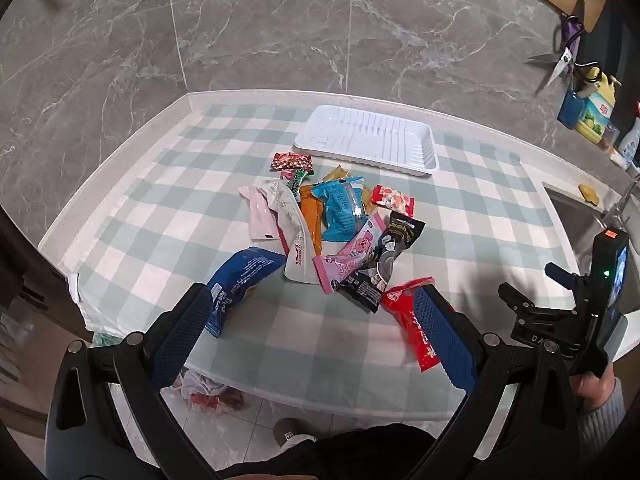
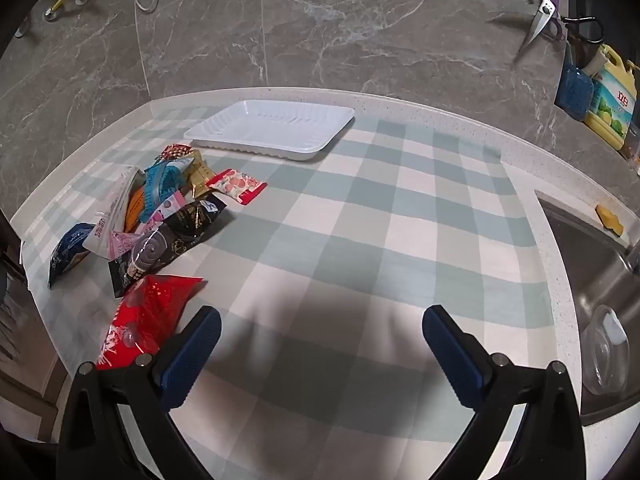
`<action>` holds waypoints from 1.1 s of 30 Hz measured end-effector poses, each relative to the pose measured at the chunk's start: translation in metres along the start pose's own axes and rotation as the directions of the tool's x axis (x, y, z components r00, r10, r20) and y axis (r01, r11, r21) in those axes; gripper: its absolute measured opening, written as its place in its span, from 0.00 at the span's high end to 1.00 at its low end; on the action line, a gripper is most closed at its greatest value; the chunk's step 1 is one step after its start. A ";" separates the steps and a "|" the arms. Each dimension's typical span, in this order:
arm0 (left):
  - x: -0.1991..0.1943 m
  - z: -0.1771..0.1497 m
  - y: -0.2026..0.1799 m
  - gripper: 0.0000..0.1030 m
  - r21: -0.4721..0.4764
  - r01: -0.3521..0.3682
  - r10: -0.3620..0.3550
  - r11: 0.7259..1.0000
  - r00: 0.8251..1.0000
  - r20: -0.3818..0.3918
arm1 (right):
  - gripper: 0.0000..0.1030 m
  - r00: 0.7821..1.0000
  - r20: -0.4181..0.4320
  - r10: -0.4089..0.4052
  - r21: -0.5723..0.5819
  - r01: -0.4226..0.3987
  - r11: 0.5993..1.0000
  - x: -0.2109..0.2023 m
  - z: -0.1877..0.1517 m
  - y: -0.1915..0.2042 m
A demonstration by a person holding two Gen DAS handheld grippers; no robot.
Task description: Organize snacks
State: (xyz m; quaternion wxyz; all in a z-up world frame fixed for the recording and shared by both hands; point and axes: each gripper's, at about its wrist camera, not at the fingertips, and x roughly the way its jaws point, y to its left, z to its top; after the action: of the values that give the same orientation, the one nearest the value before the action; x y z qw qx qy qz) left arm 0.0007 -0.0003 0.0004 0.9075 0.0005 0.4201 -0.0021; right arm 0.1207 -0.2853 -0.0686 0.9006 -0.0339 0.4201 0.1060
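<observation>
A pile of several snack packets (image 1: 340,220) lies in the middle of the checked cloth; the right wrist view has the same pile (image 2: 168,208) at its left. Behind it stands an empty white tray (image 1: 366,140) (image 2: 272,128). My left gripper (image 1: 316,312) hovers open above the near edge of the pile, a dark blue packet (image 1: 240,280) by its left finger and a red packet (image 1: 404,312) by its right finger. My right gripper (image 2: 320,328) is open over bare cloth, the red packet (image 2: 148,316) just left of its left finger. Nothing sits between either pair of fingers.
A sink (image 2: 600,288) with a clear bowl (image 2: 604,352) lies at the right, a yellow sponge (image 2: 608,216) on its rim. Dish soap (image 2: 612,108) and scissors (image 2: 540,20) are against the marble wall. The counter's front edge is close below the grippers.
</observation>
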 end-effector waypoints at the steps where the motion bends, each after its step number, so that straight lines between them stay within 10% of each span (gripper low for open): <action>1: 0.000 -0.001 0.001 0.01 -0.006 0.004 -0.004 1.000 1.000 0.000 | 0.00 1.000 -0.001 0.001 0.000 -0.001 1.000 0.001 0.000 0.000; 33: -0.001 -0.001 0.000 0.01 -0.002 0.001 -0.001 1.000 1.000 0.015 | 0.00 1.000 0.009 0.001 0.001 -0.001 1.000 -0.010 0.003 0.010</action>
State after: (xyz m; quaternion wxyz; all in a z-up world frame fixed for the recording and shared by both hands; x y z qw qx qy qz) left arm -0.0008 -0.0002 0.0008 0.9107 -0.0004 0.4132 -0.0020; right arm 0.1144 -0.2765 -0.0591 0.9025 -0.0327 0.4160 0.1066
